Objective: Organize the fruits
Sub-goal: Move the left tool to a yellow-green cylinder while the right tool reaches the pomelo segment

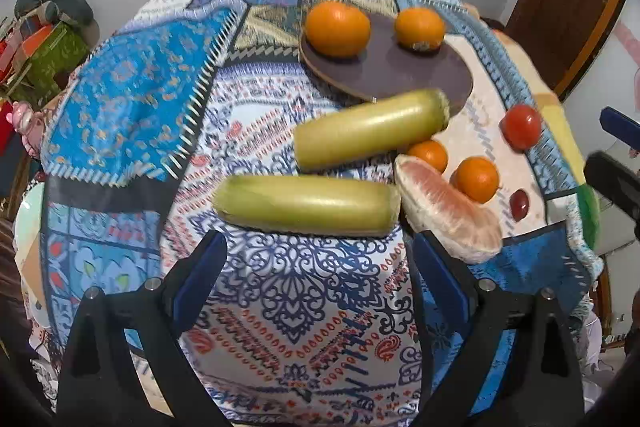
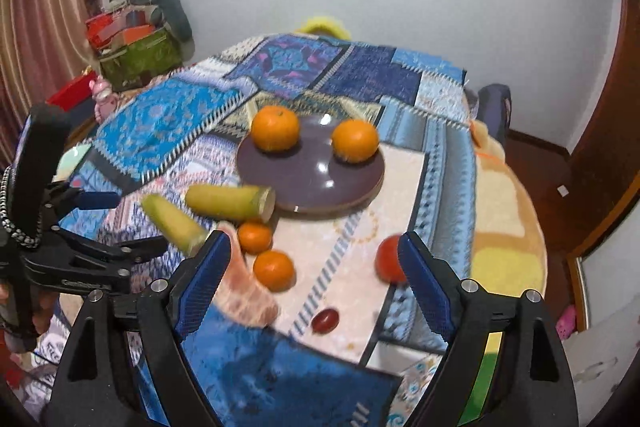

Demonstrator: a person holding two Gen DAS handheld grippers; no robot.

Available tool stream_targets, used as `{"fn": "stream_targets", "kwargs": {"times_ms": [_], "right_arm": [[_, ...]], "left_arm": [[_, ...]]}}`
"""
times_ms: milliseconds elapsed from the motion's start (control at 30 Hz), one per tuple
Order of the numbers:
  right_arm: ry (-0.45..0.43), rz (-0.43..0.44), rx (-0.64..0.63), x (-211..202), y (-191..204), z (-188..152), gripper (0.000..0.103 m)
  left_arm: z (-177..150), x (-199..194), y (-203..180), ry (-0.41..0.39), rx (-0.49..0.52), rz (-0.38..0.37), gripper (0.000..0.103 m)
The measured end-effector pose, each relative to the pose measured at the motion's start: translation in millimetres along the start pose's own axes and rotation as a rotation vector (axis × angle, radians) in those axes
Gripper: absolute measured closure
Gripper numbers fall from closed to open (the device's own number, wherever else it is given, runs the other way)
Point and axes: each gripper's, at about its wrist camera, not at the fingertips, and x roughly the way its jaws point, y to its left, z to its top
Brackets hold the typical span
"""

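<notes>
Two tools hover over the desk, both with jaws spread wide and holding nothing. The left tool (image 1: 316, 267) points at the nearer green stalk piece (image 1: 306, 205), which lies crosswise just beyond its fingertips; a second stalk piece (image 1: 370, 129) lies past it, its far end overlapping the edge of the dark plate (image 1: 400, 75). These look stiff, smooth and probably slippery, so a hold across the middle seems safest. The peeled pomelo segment (image 1: 448, 211) touches the near stalk's right end; it is likely soft and easily bruised, so a gentle squeeze across its thick part should suit it.

The right tool (image 2: 314, 275) frames two small loose oranges (image 2: 274, 270), with a red tomato (image 2: 390, 261) beside its right finger and a small dark red fruit (image 2: 325, 320) below. All are round and could roll on the patterned cloth (image 2: 168, 123), whose folds are uneven. Two larger oranges (image 2: 275, 129) already sit on the plate. The fruits crowd close together, so reaching one may nudge its neighbour.
</notes>
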Motion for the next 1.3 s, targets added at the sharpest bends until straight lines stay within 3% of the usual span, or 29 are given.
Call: {"fn": "stream_targets", "kwargs": {"times_ms": [267, 433, 600, 800, 967, 1300], "right_arm": [[0.089, 0.060, 0.019, 23.6, 3.9, -24.2, 0.019], [0.137, 0.120, 0.036, 36.6, 10.2, -31.8, 0.019], [0.174, 0.161, 0.027, 48.8, 21.9, -34.9, 0.020], [0.201, 0.188, -0.008, 63.8, 31.3, -34.6, 0.020], [0.231, 0.206, -0.049, 77.1, 38.7, -33.2, 0.020], [0.225, 0.236, -0.048, 84.3, 28.3, -35.6, 0.041]], "left_arm": [[-4.0, 25.2, -3.1, 0.022, -0.020, 0.050, 0.008], [-6.2, 19.1, 21.5, 0.002, -0.080, 0.066, 0.008], [-10.3, 4.2, 49.9, -0.001, -0.139, 0.014, 0.019], [-13.4, 0.0, 27.3, 0.004, -0.040, 0.010, 0.019], [-12.7, 13.4, 17.0, 0.048, -0.036, -0.020, 0.018], [2.4, 29.6, 7.5, 0.057, -0.076, -0.034, 0.015]]}}
